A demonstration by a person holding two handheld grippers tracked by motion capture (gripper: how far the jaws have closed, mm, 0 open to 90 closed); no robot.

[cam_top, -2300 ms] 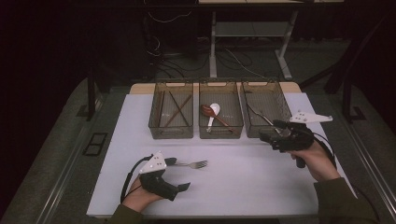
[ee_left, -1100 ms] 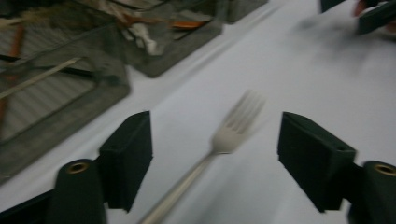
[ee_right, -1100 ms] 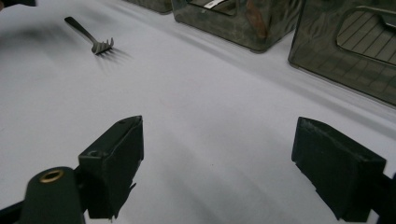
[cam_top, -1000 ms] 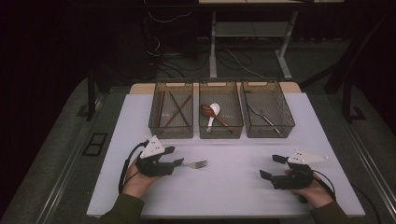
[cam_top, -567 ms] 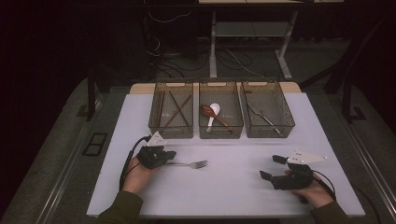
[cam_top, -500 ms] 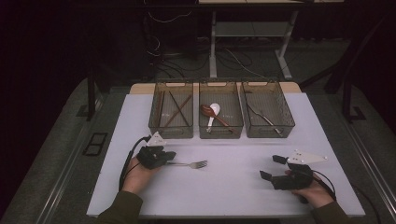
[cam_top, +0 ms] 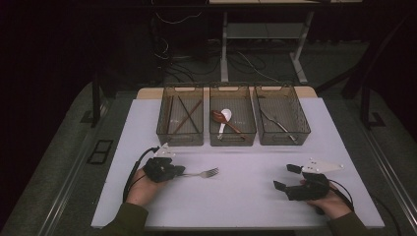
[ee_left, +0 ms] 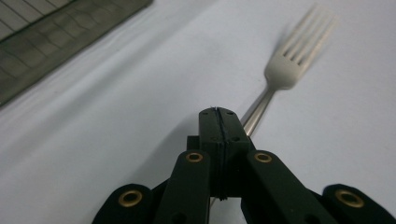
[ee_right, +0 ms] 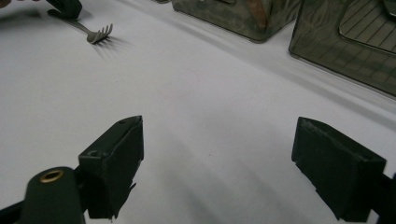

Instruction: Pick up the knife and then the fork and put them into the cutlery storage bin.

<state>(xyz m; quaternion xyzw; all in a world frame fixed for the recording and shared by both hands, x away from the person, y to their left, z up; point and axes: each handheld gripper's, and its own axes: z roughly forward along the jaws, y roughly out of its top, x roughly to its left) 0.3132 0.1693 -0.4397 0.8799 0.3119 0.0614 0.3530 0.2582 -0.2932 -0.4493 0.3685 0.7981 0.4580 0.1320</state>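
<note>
A metal fork (cam_top: 205, 173) lies on the white table (cam_top: 246, 196) at the front left, tines pointing right. My left gripper (cam_top: 180, 171) is shut on its handle. In the left gripper view the jaws are pressed together (ee_left: 218, 114) over the handle, and the fork (ee_left: 287, 70) runs out ahead of them. At the front right my right gripper (cam_top: 286, 177) rests low over the table, open and holding nothing. The right gripper view has its jaws wide apart (ee_right: 218, 140) over bare table, with the fork (ee_right: 96, 32) and the left gripper (ee_right: 65, 6) far off at the upper left.
Three mesh bins stand in a row at the back of the table. The left bin (cam_top: 179, 138) holds chopsticks, the middle bin (cam_top: 233, 139) holds spoons, and the right bin (cam_top: 285, 138) holds metal cutlery. The person's hands come in from the bottom edge.
The right gripper came back from the right bin to the front right and stays open. The left gripper moved up to the fork and shut on its handle.
</note>
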